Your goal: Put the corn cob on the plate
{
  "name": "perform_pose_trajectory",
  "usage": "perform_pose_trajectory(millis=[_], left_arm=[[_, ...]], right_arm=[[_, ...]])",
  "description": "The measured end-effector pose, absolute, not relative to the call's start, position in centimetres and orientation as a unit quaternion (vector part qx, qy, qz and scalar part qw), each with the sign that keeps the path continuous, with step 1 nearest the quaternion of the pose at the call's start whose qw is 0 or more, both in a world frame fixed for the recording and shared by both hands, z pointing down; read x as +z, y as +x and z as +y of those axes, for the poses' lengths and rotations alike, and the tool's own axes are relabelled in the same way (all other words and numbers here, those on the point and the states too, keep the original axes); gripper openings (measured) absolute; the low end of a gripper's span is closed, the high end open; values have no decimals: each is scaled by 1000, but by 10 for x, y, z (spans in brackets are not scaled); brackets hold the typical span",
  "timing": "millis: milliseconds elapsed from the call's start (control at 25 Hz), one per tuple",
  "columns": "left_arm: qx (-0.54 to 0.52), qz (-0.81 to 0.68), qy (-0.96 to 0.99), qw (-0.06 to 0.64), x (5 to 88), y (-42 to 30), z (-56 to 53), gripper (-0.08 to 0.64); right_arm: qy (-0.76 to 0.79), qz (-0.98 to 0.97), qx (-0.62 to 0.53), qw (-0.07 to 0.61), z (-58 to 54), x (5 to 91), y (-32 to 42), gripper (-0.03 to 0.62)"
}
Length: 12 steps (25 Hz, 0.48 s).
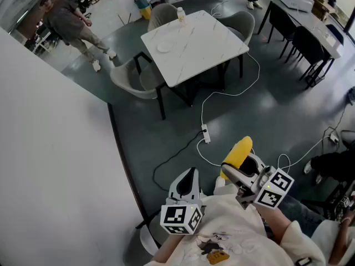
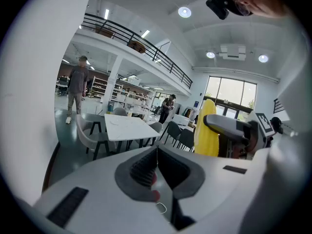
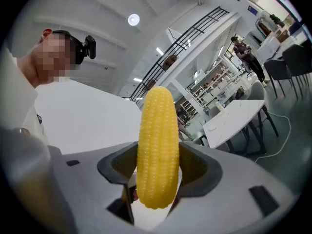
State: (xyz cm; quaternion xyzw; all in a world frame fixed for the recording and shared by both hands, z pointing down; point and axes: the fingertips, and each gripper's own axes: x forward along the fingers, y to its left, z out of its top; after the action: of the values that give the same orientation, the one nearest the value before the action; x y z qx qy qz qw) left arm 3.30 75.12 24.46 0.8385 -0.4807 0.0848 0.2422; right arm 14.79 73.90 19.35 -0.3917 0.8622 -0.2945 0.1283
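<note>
**A:** What is the right gripper (image 1: pixel 242 166) doing?

**B:** Its jaws stand wide and are clamped on the corn cob (image 3: pixel 157 150), round its lower half. The left gripper (image 2: pixel 157 165) has its jaws pressed together with nothing in them.

**A:** How does the cob sit?

**B:** It sits crosswise to the jaws. In the right gripper view its long axis is upright, with the tapered tip on top and the blunt end hanging just below the grip.

**A:** And the plate?

**B:** The plate (image 1: pixel 165 47) lies on the white table (image 1: pixel 211 49), near the table's left corner, and a bottle (image 1: pixel 181 14) stands at the far edge. The plate is well apart from both grippers, ahead and somewhat left of the right one. Open floor and a power strip (image 1: pixel 206 133) lie between.

**A:** Which hand is nearer?

**B:** Neither is near. The left sits a little more to the plate's side, but the right carries the cob. I judge it must be carried across, then tipped from upright to flat.

**A:** Do the views differ?

**B:** Only the head view shows the gap to the plate. Only the right gripper view shows the grip itself. The left gripper view shows the cob side-on, with a jaw of the right gripper crossing it.
</note>
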Motion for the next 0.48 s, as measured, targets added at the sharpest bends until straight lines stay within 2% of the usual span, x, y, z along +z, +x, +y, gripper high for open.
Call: perform_pose_trajectory(millis=[480], left_arm=[[84, -494, 828, 253, 256, 64, 739, 8]], right_arm=[[-351, 887, -266, 140, 734, 185, 177, 255]])
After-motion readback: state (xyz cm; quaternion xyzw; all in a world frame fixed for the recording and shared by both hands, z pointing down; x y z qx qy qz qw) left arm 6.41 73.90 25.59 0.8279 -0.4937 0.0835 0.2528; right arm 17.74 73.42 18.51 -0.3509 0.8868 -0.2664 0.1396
